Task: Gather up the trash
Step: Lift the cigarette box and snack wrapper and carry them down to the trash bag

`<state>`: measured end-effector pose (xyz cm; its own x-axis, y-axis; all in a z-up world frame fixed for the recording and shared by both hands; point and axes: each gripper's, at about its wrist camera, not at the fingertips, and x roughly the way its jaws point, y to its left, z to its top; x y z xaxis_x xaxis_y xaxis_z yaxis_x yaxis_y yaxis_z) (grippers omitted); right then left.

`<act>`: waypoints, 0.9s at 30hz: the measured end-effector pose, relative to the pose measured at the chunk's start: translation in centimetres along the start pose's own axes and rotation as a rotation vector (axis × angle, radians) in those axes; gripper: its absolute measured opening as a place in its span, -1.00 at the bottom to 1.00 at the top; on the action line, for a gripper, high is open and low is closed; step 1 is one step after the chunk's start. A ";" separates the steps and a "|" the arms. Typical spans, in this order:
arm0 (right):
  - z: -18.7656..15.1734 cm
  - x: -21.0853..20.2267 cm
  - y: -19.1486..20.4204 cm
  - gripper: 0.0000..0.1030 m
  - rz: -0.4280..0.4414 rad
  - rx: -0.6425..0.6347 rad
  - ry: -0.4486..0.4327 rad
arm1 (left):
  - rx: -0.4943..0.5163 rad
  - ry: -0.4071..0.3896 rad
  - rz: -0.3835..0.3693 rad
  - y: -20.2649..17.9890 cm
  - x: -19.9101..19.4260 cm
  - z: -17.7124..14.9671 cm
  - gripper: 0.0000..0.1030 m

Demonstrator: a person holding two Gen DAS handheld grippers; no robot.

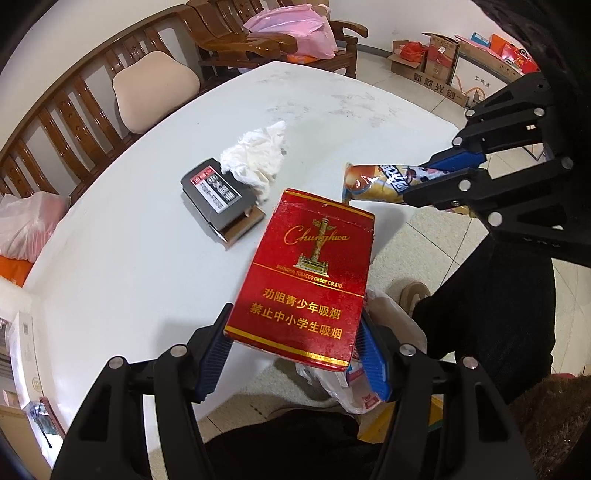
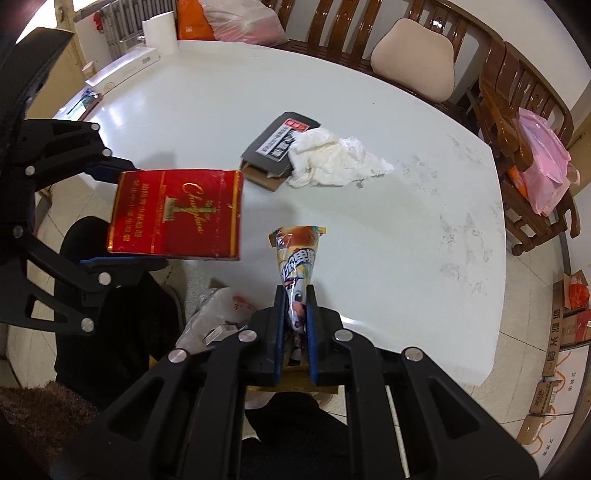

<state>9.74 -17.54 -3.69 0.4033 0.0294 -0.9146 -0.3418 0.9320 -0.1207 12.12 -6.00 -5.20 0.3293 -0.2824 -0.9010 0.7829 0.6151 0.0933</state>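
Observation:
My left gripper (image 1: 295, 308) is shut on a red cigarette box (image 1: 314, 273), gripped by its sides and held above the near edge of the white table (image 1: 129, 258). From the right wrist view, the left gripper (image 2: 149, 214) and red box (image 2: 177, 214) hang at the left. My right gripper (image 2: 295, 291) is shut on the narrow end of a cone-shaped ice-cream wrapper (image 2: 295, 251), seen from the left wrist as right gripper (image 1: 415, 181) and wrapper (image 1: 369, 181). A grey box (image 1: 218, 199) (image 2: 280, 144) and a crumpled tissue (image 1: 255, 158) (image 2: 332, 158) lie together on the table.
A whitish plastic bag (image 1: 343, 387) (image 2: 210, 314) with scraps inside sits below the table edge by a person's dark-trousered legs. Wooden chairs (image 2: 517, 122) with a beige cushion (image 2: 413, 66) and pink bags (image 1: 295, 29) ring the table. Cardboard boxes (image 1: 436, 70) stand on the floor.

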 end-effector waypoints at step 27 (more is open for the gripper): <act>-9.2 2.2 6.3 -0.80 0.055 -0.012 0.085 | -0.024 0.075 -0.048 -6.4 3.0 -9.2 0.18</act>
<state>0.65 -14.90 -10.05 0.3102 0.0488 -0.9494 -0.3719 0.9253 -0.0740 3.26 -4.02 -12.41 0.2504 -0.2565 -0.9336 0.7837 0.6199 0.0399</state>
